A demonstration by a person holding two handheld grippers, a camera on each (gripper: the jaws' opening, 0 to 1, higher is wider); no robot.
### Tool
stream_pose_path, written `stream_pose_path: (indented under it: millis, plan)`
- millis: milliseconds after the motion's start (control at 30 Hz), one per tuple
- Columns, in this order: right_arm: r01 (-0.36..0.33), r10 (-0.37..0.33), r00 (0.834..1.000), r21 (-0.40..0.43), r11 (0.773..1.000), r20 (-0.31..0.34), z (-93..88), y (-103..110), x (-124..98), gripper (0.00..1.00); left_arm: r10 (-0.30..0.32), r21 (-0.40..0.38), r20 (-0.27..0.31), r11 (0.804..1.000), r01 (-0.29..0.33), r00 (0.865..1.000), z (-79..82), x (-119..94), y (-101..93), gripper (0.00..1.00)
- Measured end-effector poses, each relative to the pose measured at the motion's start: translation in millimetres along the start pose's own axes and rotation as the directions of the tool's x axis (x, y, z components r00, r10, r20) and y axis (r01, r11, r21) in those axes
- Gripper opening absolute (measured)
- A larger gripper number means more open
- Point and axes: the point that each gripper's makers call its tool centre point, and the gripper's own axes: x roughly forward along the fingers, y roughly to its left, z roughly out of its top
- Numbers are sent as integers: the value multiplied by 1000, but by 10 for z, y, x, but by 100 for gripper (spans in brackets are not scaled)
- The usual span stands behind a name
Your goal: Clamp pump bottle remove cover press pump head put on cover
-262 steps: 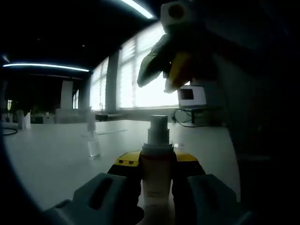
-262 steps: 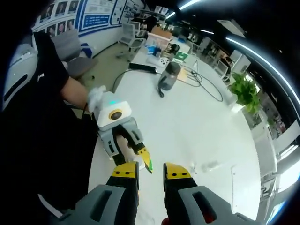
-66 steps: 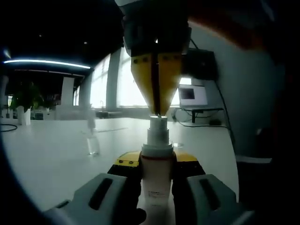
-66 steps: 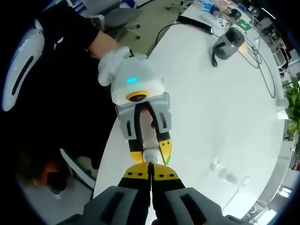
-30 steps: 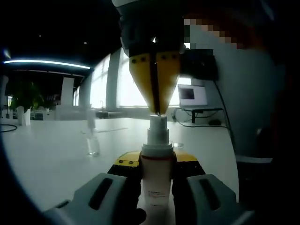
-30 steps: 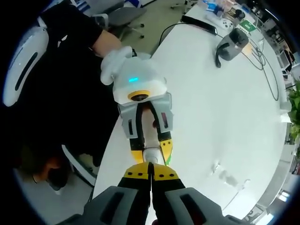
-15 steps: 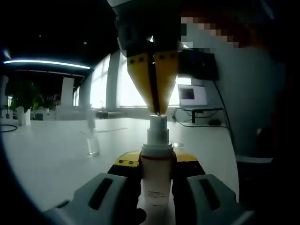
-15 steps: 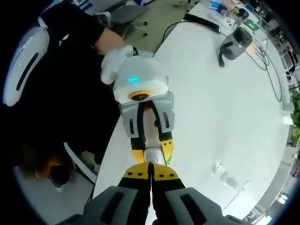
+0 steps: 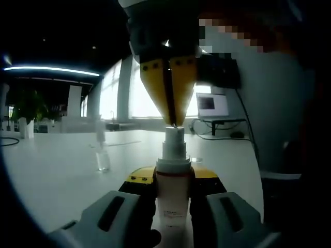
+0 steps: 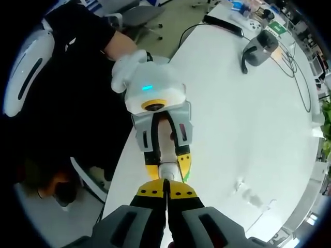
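Note:
A pale pump bottle (image 9: 173, 199) stands upright with my left gripper (image 9: 173, 178) shut on its body. Its white pump head (image 9: 174, 138) is bare. My right gripper (image 9: 173, 122) comes down from above, yellow jaws shut, their tips touching the top of the pump head. In the right gripper view my right gripper (image 10: 166, 182) points down at the pump head (image 10: 166, 171), and the left gripper (image 10: 166, 164) holds the bottle over the table's edge. The clear cover (image 9: 103, 161) stands on the white table, apart from both grippers; it looks like the small clear shape (image 10: 247, 194).
The white table (image 10: 232, 113) runs away from the bottle. A grey device with a cable (image 10: 261, 44) sits far across it. A monitor (image 9: 212, 104) stands beyond the table. A person in dark clothes (image 10: 62, 129) stands at the table's edge, a gloved hand (image 10: 126, 67) on the left gripper.
Since the oldest frames my right gripper has shut and come down onto the pump head. Over the last half second nothing has moved.

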Motion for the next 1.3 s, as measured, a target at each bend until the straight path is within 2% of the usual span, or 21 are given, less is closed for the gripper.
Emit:
stream_pose_path:
  millis: [833,1133,1300]
  plan:
    - [11,-11,1000,15,1000,-5,3,-3,14,0,0,-1,0,1000,0,1000,-7,0,7,15]
    - [8,-9,1000,38,999,24,-2,-10,54,0,1,-1,0,1000,-1,1000,-7,-2,0,15]
    - [13,-13,1000,37,999,17,2,-11,58,0,1,-1,0,1000,-1,1000,-6,-1,4,15]
